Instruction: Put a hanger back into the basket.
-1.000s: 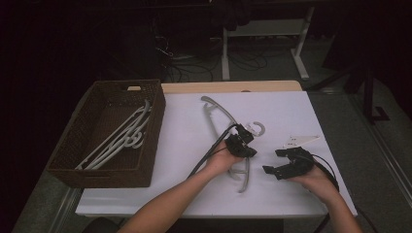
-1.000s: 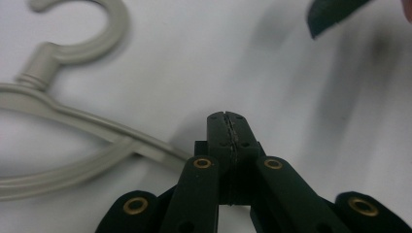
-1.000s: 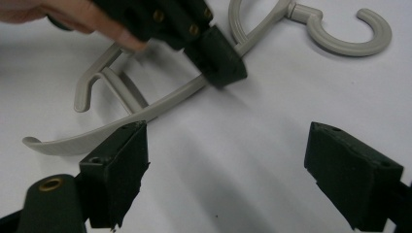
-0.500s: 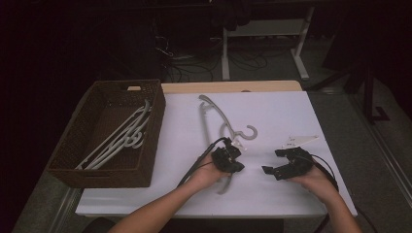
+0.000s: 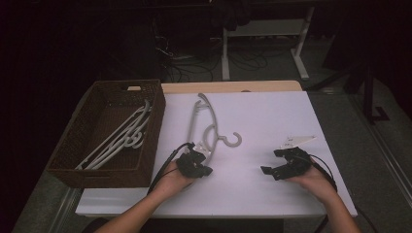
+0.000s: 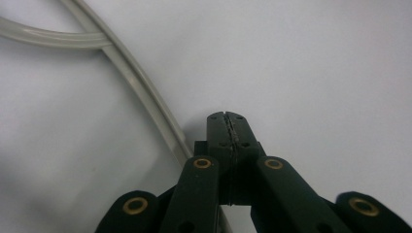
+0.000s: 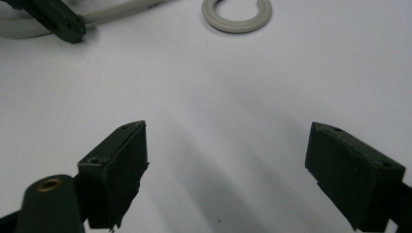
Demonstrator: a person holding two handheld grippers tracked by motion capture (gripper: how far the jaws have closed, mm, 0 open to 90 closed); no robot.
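A pale grey plastic hanger (image 5: 206, 126) lies on the white table, its hook (image 5: 234, 141) pointing right. My left gripper (image 5: 197, 165) sits at the hanger's near end. In the left gripper view its jaws (image 6: 227, 119) are pressed together with nothing visible between the tips. The hanger's bar (image 6: 145, 102) runs along their left side and passes under the linkage. My right gripper (image 5: 273, 161) rests open on the table at the right, nothing between its fingers (image 7: 226, 141). Its view shows the hook's ring (image 7: 236, 14) ahead and the other gripper's jaw at top left.
A brown wicker basket (image 5: 156, 121) stands at the table's left and holds several pale hangers (image 5: 121, 138). A small white tag (image 5: 299, 141) lies just beyond my right gripper. Past the table's far edge are desk legs and cables in the dark.
My left gripper has moved left and toward the near edge. The hanger has swung with it, its near end and hook shifting left toward the basket. The right gripper has stayed put.
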